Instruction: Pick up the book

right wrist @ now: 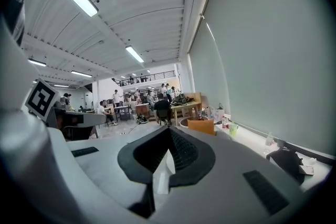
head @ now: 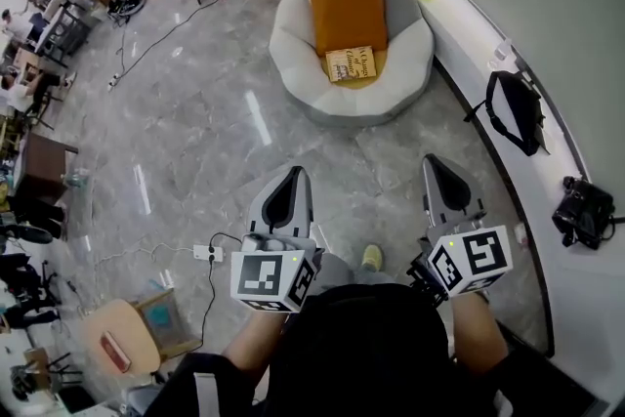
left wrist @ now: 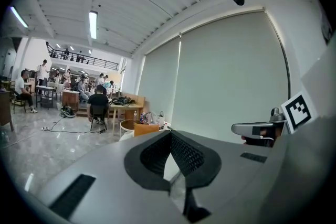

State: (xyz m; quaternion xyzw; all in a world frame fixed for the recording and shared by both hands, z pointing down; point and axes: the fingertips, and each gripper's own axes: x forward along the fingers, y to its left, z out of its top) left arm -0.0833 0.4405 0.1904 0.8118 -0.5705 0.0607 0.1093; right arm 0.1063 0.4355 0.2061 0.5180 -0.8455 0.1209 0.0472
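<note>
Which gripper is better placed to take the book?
Left, marginally: the book lies less sideways from the left gripper than from the right gripper. Both are shut, empty and far off.

One book (head: 350, 64), one orange cushion (head: 344, 3), two grippers (head: 295, 173) (head: 436, 161), perhaps two black bags (head: 513, 110) (head: 583, 210)

Ahead of the left tongs (head: 293, 179) and right tongs (head: 437, 166), open floor (head: 322, 161) runs to the round chair (head: 293, 54). The curved counter (head: 469, 24), carrying a black bag (head: 513, 107), bounds the right side.
</note>
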